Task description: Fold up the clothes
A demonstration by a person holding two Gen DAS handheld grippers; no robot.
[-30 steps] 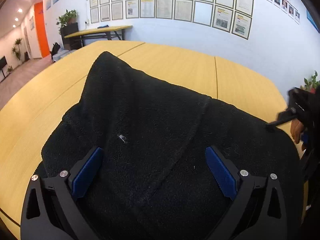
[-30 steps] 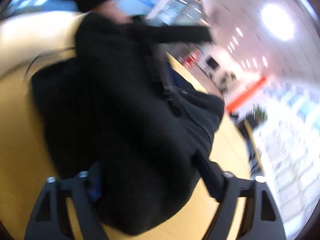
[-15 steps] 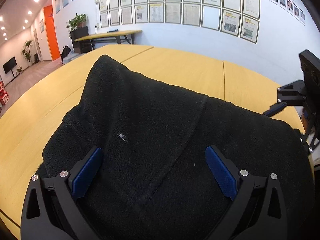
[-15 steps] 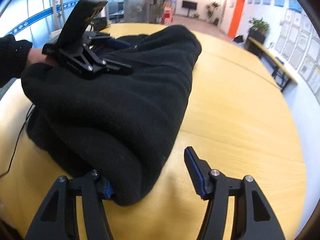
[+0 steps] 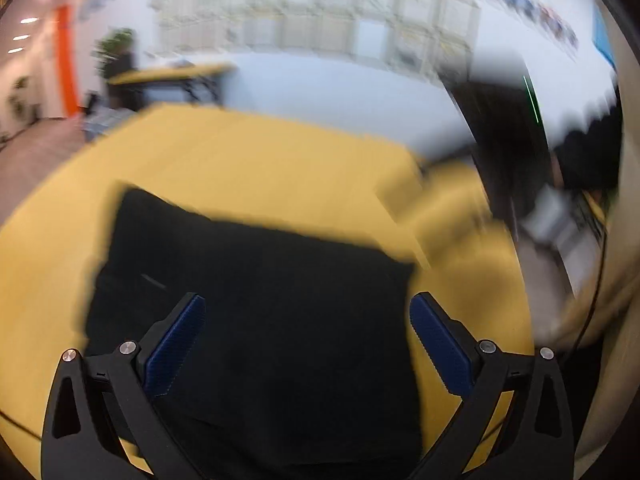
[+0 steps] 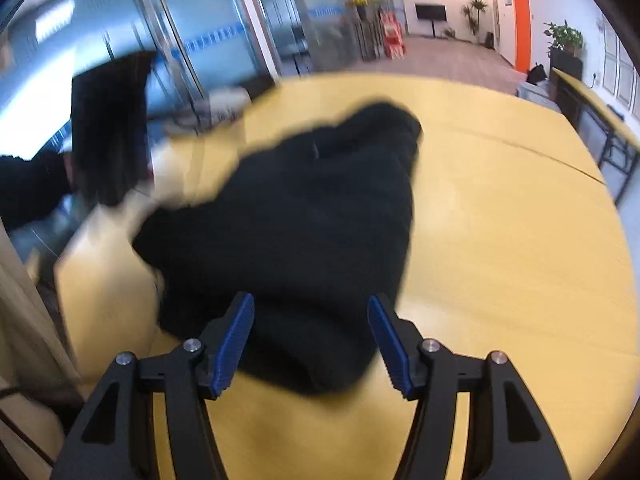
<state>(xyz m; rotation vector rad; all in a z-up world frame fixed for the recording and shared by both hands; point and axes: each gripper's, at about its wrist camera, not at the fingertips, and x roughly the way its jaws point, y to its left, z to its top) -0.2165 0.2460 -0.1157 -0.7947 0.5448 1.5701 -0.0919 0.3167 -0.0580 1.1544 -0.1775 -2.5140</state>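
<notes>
A folded black fleece garment (image 5: pixel 256 320) lies on the yellow wooden table (image 5: pixel 260 168). It also shows in the right wrist view (image 6: pixel 304 232) as a compact dark bundle. My left gripper (image 5: pixel 308 328) is open and empty, above the garment's near part. My right gripper (image 6: pixel 312 328) is open and empty, above the bundle's near edge. Both views are blurred by motion. The other gripper shows as a dark blur in the left wrist view (image 5: pixel 508 128) and in the right wrist view (image 6: pixel 108 128).
A wall of framed papers (image 5: pixel 320 28) stands behind the table. A second table (image 6: pixel 600 120) stands at the right. A glass partition (image 6: pixel 224 40) and open floor lie beyond. A thin black cable (image 5: pixel 592 300) hangs at the right.
Both grippers have pulled back and up from the garment. The garment now looks smaller and lies alone on the table. Both views have become blurred.
</notes>
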